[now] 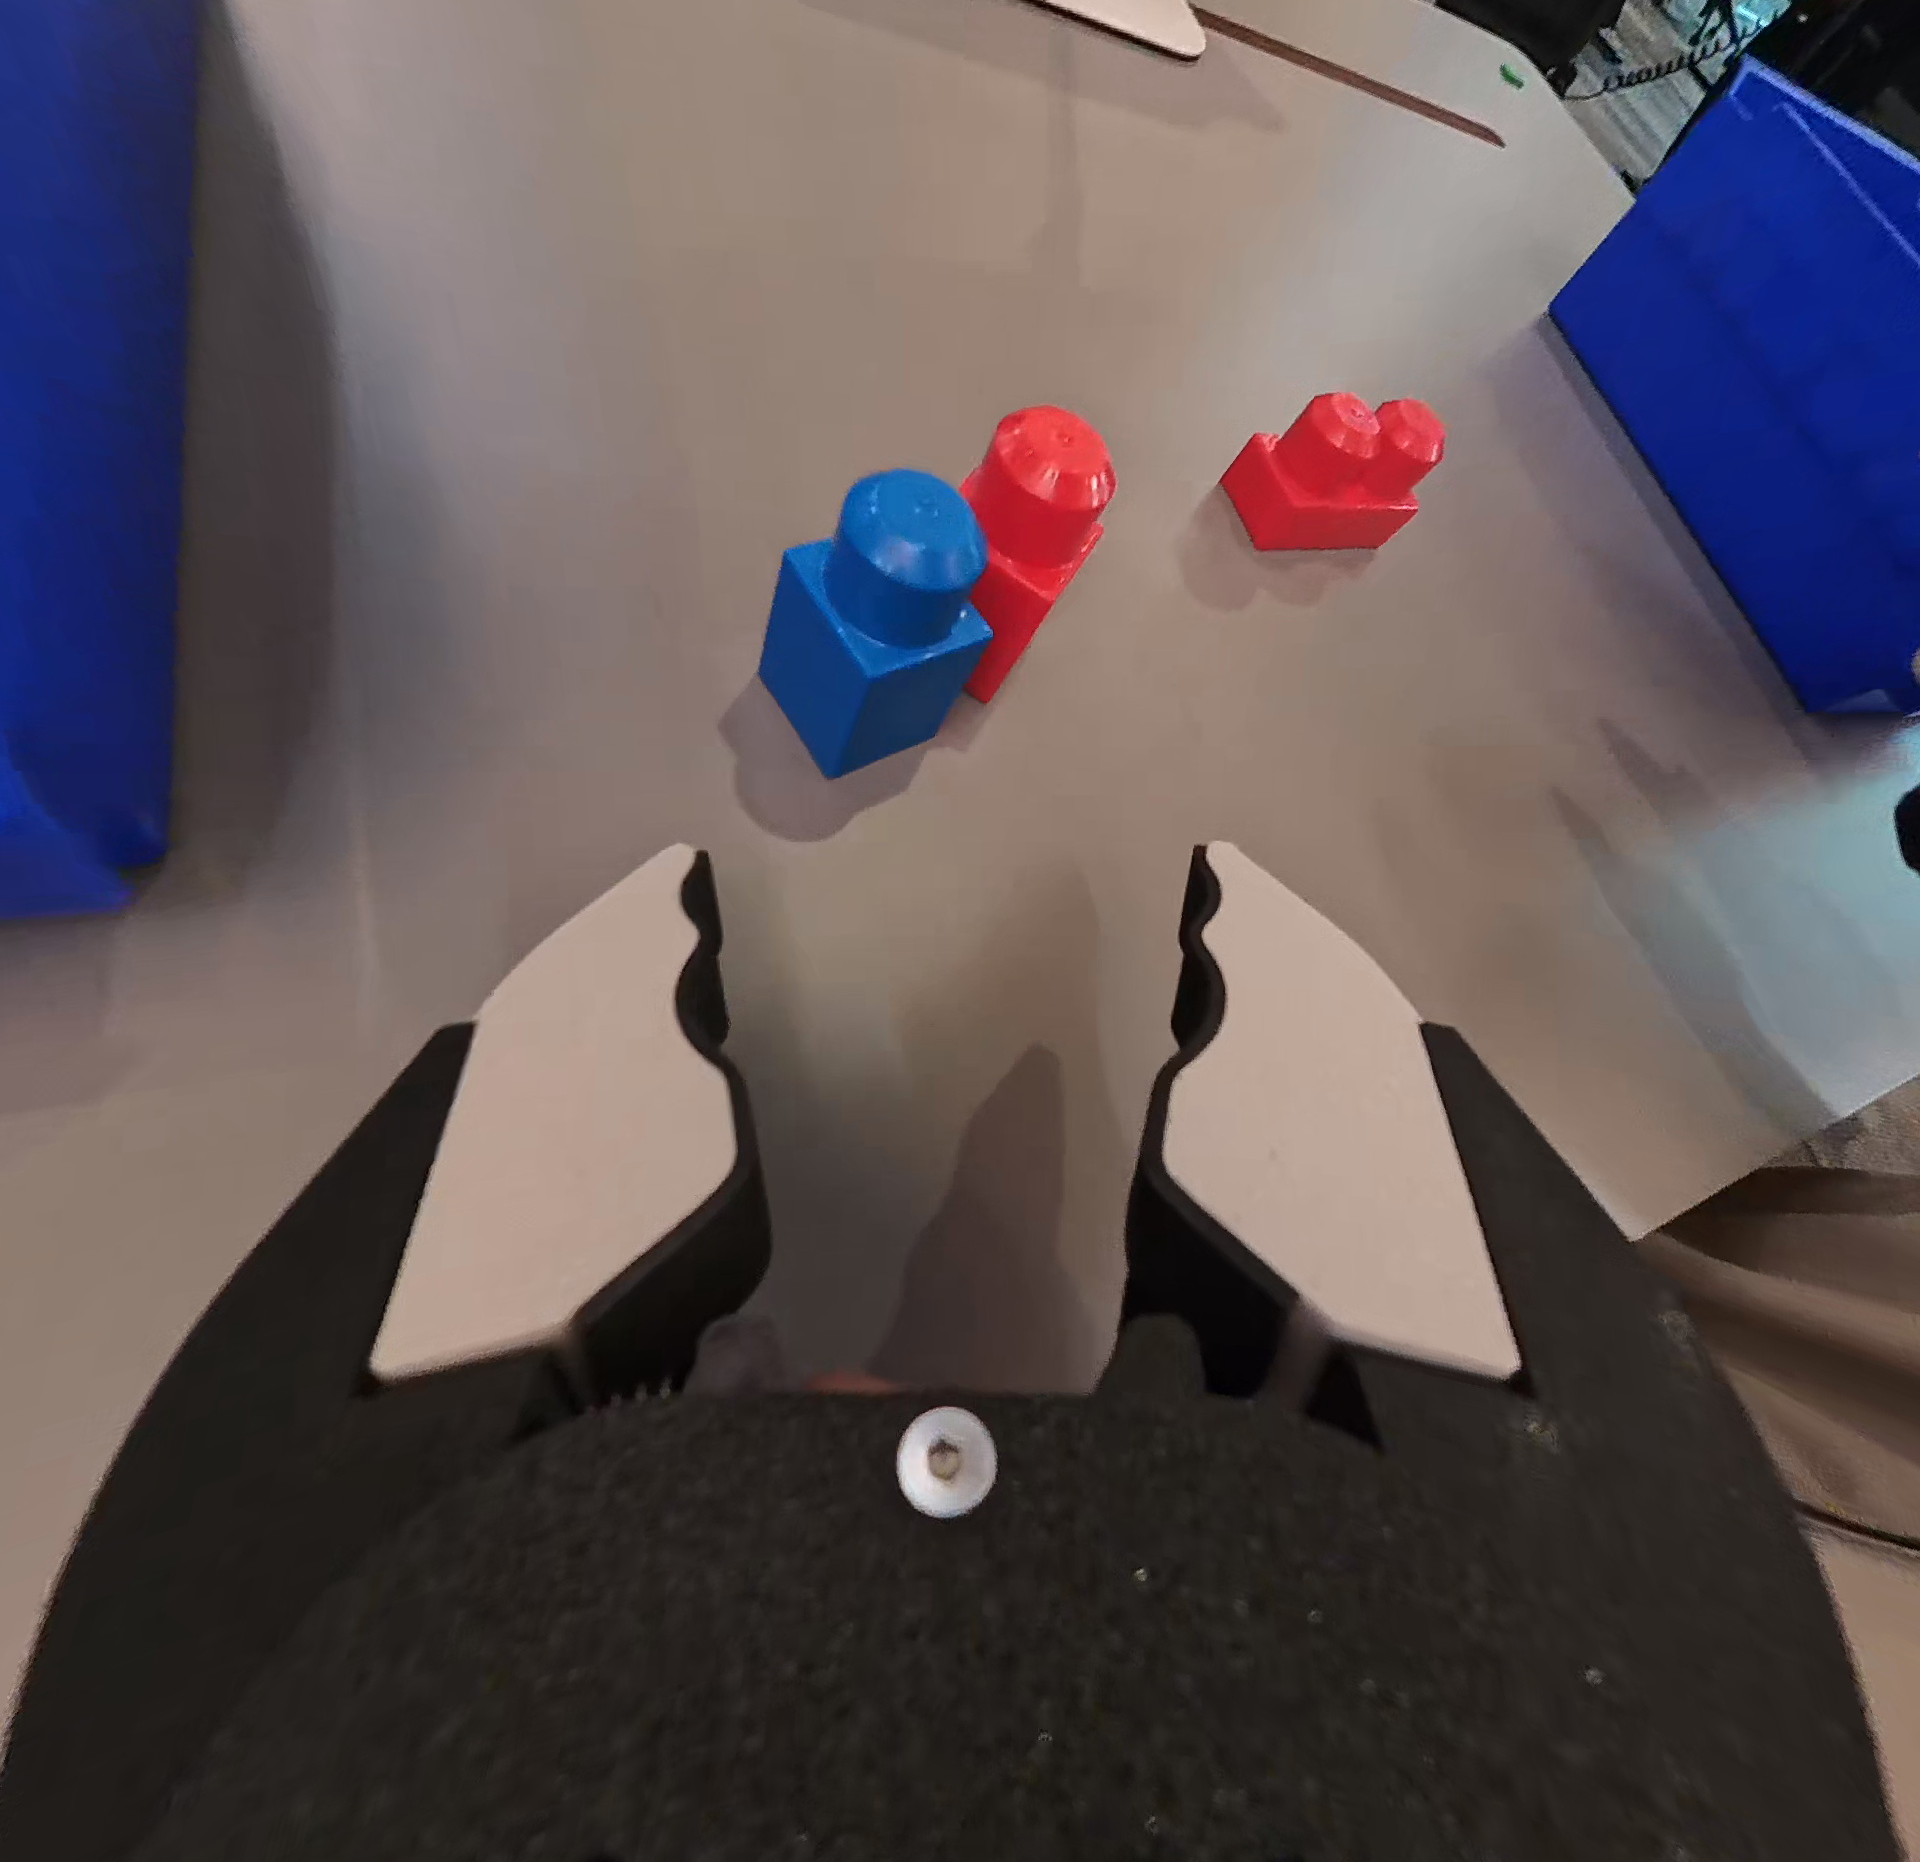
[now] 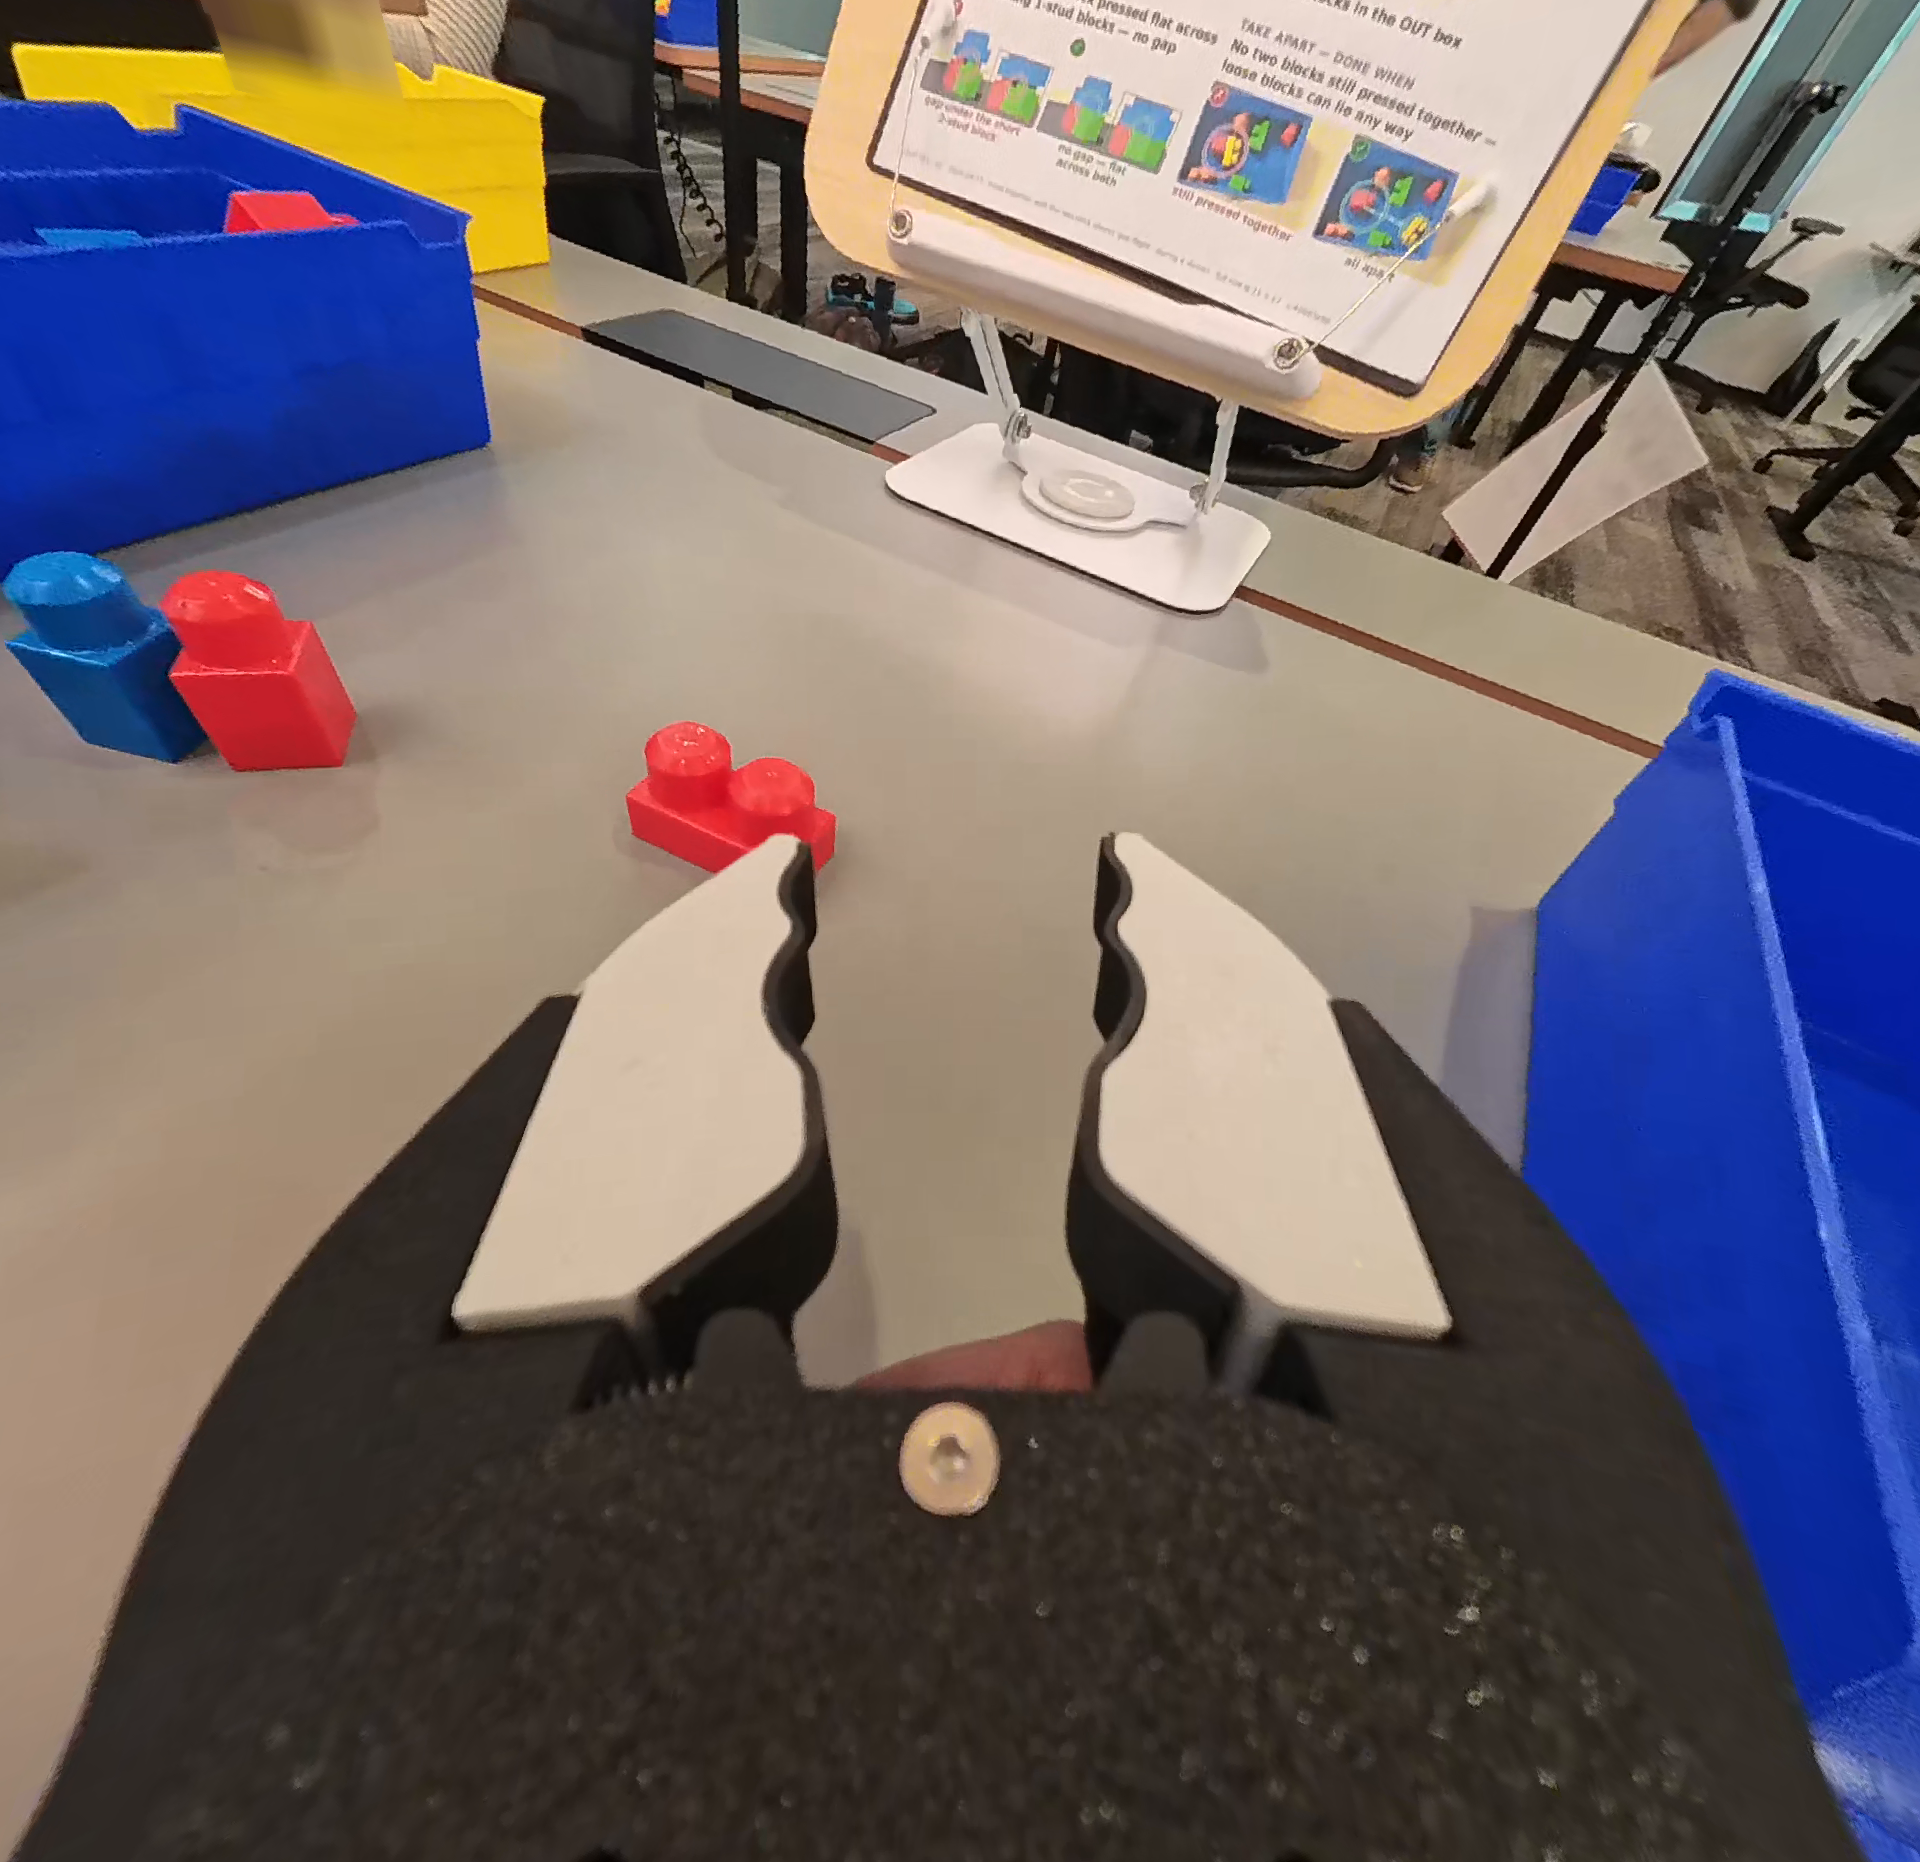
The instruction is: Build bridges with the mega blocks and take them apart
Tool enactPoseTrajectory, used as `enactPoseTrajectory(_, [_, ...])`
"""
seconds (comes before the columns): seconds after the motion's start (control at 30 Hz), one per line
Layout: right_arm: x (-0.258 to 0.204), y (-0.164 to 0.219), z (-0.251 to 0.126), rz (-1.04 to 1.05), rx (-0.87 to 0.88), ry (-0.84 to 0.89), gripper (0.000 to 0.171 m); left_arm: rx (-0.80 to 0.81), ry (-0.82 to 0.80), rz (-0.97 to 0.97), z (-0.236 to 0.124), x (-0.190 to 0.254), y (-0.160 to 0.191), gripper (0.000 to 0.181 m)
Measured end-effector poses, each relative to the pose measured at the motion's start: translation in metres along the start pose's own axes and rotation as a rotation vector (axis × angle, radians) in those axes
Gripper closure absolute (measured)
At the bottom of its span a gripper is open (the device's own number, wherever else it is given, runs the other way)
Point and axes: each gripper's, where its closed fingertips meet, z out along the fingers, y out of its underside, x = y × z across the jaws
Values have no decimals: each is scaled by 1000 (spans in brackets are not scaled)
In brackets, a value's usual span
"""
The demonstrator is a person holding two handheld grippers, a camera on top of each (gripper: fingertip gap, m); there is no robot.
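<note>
2-stud red block sits mid-frame in right wrist view, just up-left of right gripper, nearer it than left gripper; long axis runs left-right. both grippers wide open, empty.

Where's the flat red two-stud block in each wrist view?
Left wrist view: flat red two-stud block right of centre, alone on the table.
Right wrist view: same block centre-left, just beyond the right gripper.
Shared landmark: the touching blue block and tall red block.
</note>
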Motion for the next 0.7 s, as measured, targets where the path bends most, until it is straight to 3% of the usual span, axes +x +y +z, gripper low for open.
enactPoseTrajectory(0.3, [16, 19, -7, 33, -33, 23, 120, -84, 0, 17, 22, 2, -6, 94])
enactPoseTrajectory(0.5, [19, 21, -5, 34, -39, 25, 120, -79, -4, 82, 32, -3, -31, 95])
enactPoseTrajectory(0.7, [21, 25, -3, 36, -49, 27, 120, -168, 143, 68, 42, 12, -26, 95])
